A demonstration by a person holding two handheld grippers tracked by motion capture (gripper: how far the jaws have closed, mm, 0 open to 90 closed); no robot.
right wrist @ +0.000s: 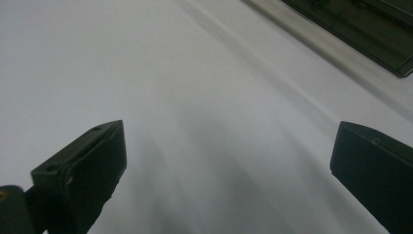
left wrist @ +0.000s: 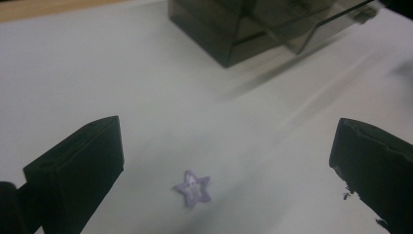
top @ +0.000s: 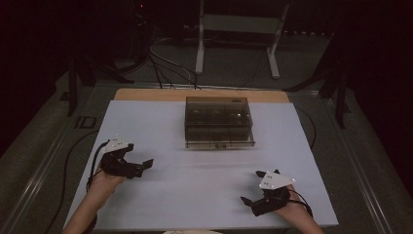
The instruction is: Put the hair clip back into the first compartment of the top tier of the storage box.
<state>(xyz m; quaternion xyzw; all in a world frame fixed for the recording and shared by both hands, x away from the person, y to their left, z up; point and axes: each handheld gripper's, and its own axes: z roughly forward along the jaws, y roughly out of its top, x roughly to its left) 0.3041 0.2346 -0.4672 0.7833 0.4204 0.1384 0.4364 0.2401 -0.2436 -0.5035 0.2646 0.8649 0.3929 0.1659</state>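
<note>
Black jaws of the left gripper (left wrist: 229,161) stand wide apart over a flat star (left wrist: 193,189) on the sheet (top: 160,126), box (top: 218,122) at 1 o'clock; so thin, it could slip from closing jaws. Right gripper (top: 259,186), likewise spread and empty, sits at the box's 5 o'clock.

Black two-jaw tools (top: 146,165), grey triangular plates, trailing cables

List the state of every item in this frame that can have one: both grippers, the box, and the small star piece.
Left gripper: open, holding nothing, jaws on either side of the star.
Right gripper: open, holding nothing, above bare table.
Dark translucent plastic box: upright at the far middle of the white table; whether its lid is shut is unclear.
Small lilac star-shaped piece: lying flat on the table, untouched.
</note>
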